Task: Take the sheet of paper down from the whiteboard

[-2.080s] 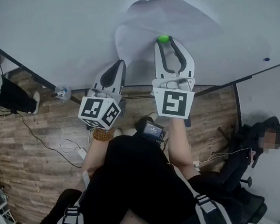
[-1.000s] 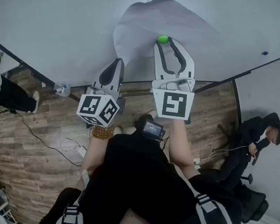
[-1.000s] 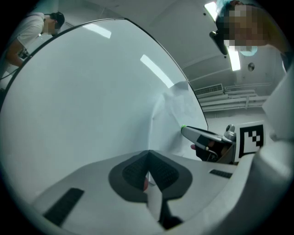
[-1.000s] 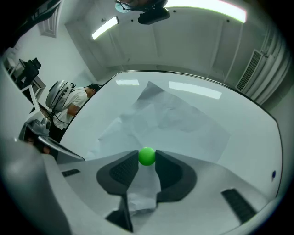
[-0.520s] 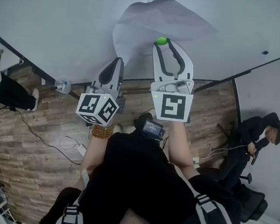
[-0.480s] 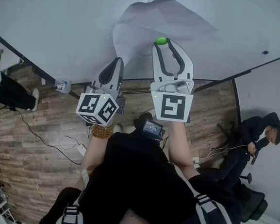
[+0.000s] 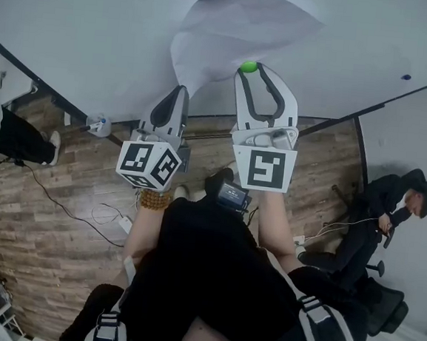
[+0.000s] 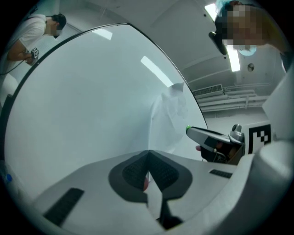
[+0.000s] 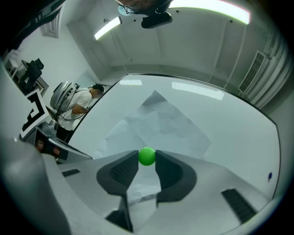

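Fig. | creased white sheet of paper (image 7: pixel 241 27) lies bulging against the glossy white whiteboard (image 7: pixel 77 28) | we see the left gripper (image 8: pixel 148 158) with jaws pressed together on the sheet's lower corner | we find the right gripper (image 9: pixel 147 158) clamped on a small round green magnet (image 9: pixel 147 155), in front of the sheet's lower part

The paper (image 7: pixel 241 27) lies on the whiteboard (image 7: pixel 77 28), its lower corner between the left gripper's (image 7: pixel 180 93) jaws. Just to the right, a magnet (image 7: pixel 247 66) sits between the right gripper's (image 7: pixel 251 66) jaws, in front of the paper.
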Available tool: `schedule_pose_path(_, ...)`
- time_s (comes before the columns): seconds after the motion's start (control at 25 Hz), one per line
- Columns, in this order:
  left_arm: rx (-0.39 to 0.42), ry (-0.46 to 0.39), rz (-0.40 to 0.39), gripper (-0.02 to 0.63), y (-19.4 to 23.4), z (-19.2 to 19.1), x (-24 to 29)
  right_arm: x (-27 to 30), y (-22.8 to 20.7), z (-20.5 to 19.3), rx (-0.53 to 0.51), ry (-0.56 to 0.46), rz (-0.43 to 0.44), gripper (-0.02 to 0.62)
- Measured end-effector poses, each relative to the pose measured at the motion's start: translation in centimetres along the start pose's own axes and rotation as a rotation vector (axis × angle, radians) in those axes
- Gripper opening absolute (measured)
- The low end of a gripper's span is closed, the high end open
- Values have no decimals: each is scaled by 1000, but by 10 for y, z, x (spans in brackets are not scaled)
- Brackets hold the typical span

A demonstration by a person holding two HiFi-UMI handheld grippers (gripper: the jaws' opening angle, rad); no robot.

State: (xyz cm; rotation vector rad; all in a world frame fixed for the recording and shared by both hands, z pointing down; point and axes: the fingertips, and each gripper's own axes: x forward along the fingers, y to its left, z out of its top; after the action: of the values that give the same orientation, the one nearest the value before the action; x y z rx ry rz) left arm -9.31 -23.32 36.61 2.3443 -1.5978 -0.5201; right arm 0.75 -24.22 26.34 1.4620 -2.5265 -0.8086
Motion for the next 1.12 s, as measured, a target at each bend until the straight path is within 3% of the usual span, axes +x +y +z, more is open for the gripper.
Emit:
schedule_pose_path(0.52, 8, -54, -23, 9, -12, 15, -24, -28, 10, -4, 7, 33, -11, 115)
schedule_pose_path(0.92, 3, -109, 7, 9, -14, 36, -41, -34, 10, -2, 25, 19, -11, 115)
schedule_pose_path(1.12, 111, -160, 65, 9, -24, 63, -52, -36, 12, -1, 34, 18, -6, 115)
